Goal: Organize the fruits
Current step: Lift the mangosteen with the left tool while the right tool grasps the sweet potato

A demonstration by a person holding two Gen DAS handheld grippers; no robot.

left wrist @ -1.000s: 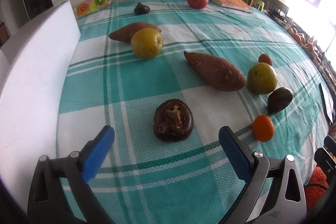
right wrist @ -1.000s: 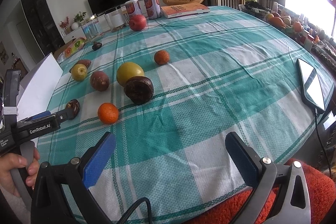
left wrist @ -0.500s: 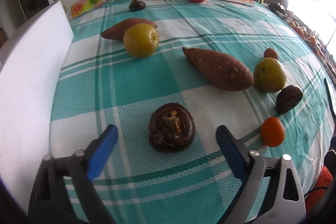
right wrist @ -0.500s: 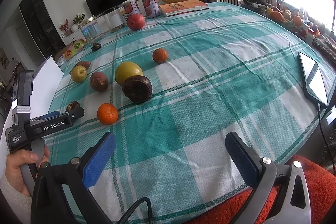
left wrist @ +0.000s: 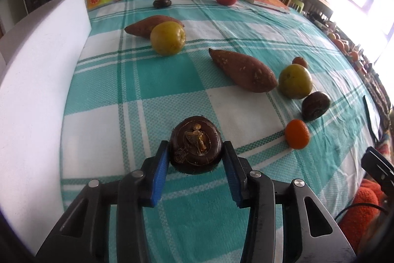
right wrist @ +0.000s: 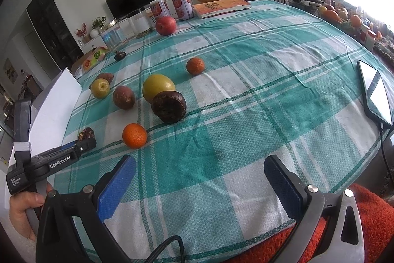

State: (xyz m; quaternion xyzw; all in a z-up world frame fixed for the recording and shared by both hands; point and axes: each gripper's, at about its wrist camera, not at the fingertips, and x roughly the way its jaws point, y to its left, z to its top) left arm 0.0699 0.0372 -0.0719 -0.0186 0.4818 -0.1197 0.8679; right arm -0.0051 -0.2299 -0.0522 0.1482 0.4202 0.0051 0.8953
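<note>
Along the counter's left edge stands a white foam board (left wrist: 37,90), probably the wall you sort against. Your left tongs (left wrist: 196,154) are closing, their blue pads already touching both flanks of the dark water chestnut (left wrist: 195,144) near the counter's near edge, its stem scar facing you; gripping across its broad middle should stop it rolling. Further in lie a yellow apple (left wrist: 168,38) touching one sweet potato (left wrist: 145,25), another sweet potato (left wrist: 243,72), a green-yellow fruit (left wrist: 295,84) and a tangerine (left wrist: 297,133). Your right tongs (right wrist: 200,183) hover spread and empty over the near edge, likely waiting their turn.
</note>
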